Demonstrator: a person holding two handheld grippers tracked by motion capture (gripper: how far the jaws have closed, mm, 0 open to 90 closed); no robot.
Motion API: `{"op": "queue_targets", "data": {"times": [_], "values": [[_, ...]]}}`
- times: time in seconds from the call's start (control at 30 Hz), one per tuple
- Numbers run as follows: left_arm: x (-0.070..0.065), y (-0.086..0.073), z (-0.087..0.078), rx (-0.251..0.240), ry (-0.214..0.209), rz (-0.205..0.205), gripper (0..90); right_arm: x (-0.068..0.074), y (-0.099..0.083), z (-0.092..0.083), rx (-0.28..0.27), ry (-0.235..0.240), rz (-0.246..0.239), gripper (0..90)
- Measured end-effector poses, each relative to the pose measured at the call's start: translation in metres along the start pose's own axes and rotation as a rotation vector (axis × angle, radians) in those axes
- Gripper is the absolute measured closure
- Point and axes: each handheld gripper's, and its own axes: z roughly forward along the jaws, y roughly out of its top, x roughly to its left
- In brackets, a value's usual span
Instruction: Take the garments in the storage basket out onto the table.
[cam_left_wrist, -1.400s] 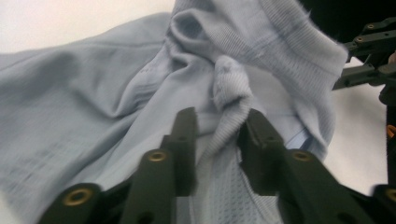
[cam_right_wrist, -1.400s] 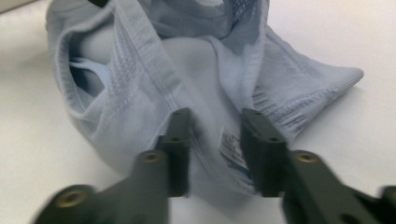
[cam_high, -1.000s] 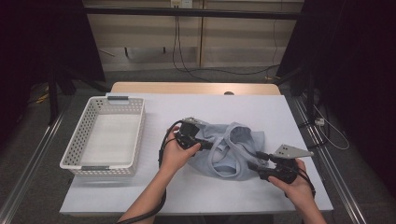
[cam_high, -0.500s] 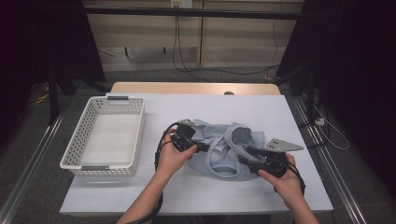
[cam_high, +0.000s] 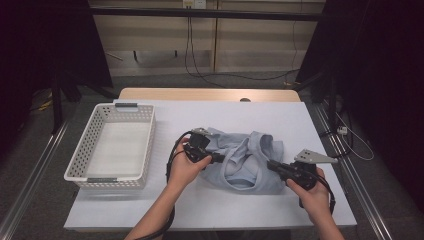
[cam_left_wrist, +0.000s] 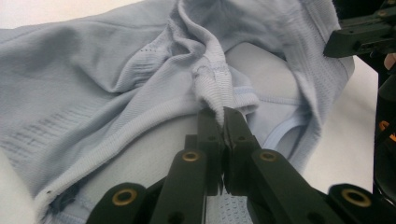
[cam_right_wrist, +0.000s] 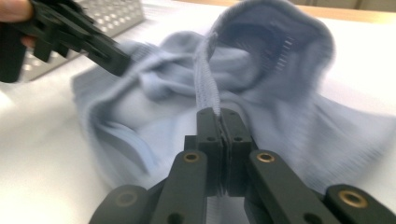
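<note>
The pale blue garment (cam_high: 247, 161) lies crumpled on the white table (cam_high: 210, 200), right of centre, well apart from the white basket (cam_high: 112, 145) at the left. My left tongs (cam_left_wrist: 222, 114) are clamped on a ribbed hem fold of it — jaws pinched tight on the cloth. My right tongs (cam_right_wrist: 219, 114) have just been closing and now grip another ribbed edge from the garment's right side — fabric caught between the pads. My hands face each other across the cloth.
</note>
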Motion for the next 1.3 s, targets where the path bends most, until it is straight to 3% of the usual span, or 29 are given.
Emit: {"op": "queue_targets", "data": {"times": [0.1, 0.2, 0.27, 0.43, 0.6, 0.7, 0.73, 0.87, 0.93, 1.1, 1.3], "values": [[0.001, 0.001, 0.000, -0.003, -0.008, 0.002, 87.6, -0.010, -0.009, -0.007, 0.010, -0.033, 0.028, 88.2], [0.000, 0.003, 0.000, -0.005, -0.011, 0.002, 87.6, -0.015, -0.014, -0.010, 0.017, -0.032, 0.042, 86.3], [-0.002, 0.003, 0.000, -0.006, -0.016, 0.005, 87.7, -0.013, -0.012, -0.009, 0.013, -0.028, 0.026, 84.4], [-0.002, 0.004, 0.000, -0.007, -0.016, 0.004, 87.7, -0.003, -0.001, -0.003, -0.003, -0.038, 0.004, 65.5], [-0.001, 0.003, -0.001, -0.009, -0.019, 0.003, 87.7, 0.003, 0.011, 0.006, 0.003, -0.040, -0.014, 59.3], [0.001, 0.003, -0.002, -0.006, -0.021, 0.002, 87.6, 0.001, 0.016, 0.009, 0.000, -0.046, -0.010, 62.8], [0.001, 0.003, -0.002, -0.007, -0.021, -0.001, 87.6, -0.001, 0.018, 0.010, -0.004, -0.040, -0.006, 70.5], [0.001, 0.004, -0.002, -0.008, -0.025, -0.001, 87.2, -0.005, 0.021, 0.012, -0.009, -0.020, 0.013, 86.3], [0.002, 0.004, -0.001, -0.007, -0.025, -0.007, 85.8, -0.008, 0.021, 0.012, -0.025, 0.003, 0.032, 88.0], [0.006, 0.003, 0.002, 0.008, -0.023, -0.023, 77.3, -0.010, 0.017, 0.014, -0.014, 0.000, 0.053, 88.4], [0.006, 0.006, 0.006, -0.012, -0.040, -0.016, 69.3, -0.009, 0.016, 0.016, -0.011, 0.008, 0.046, 88.4]]}}
